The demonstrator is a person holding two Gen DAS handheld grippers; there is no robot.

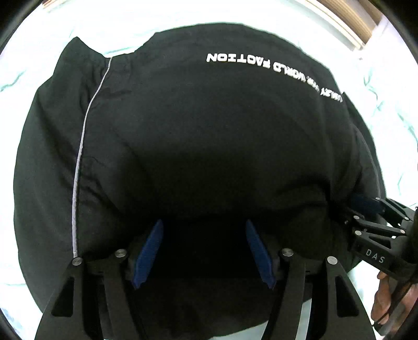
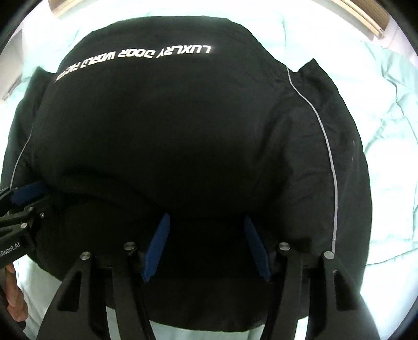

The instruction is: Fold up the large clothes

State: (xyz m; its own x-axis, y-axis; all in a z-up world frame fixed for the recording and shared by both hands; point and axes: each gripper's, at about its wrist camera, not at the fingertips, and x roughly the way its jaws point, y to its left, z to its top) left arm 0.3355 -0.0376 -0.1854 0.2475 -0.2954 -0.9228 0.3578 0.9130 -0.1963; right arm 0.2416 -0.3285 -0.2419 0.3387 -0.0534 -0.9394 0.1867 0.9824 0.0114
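Left wrist: black garment [image 1: 209,146] spread flat on pale bedding [image 1: 130,23].

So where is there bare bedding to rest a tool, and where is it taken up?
Bare sheet lies beyond the jacket's piped sleeve, past its far edge, and in the near strip by the right tool. The middle is crowded: the jacket covers it, with the left tool over its near hem.

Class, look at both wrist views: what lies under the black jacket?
Under the black jacket a pale mint bedspread shows on all sides. The part of it directly beneath the jacket is covered, so anything lying there cannot be seen.
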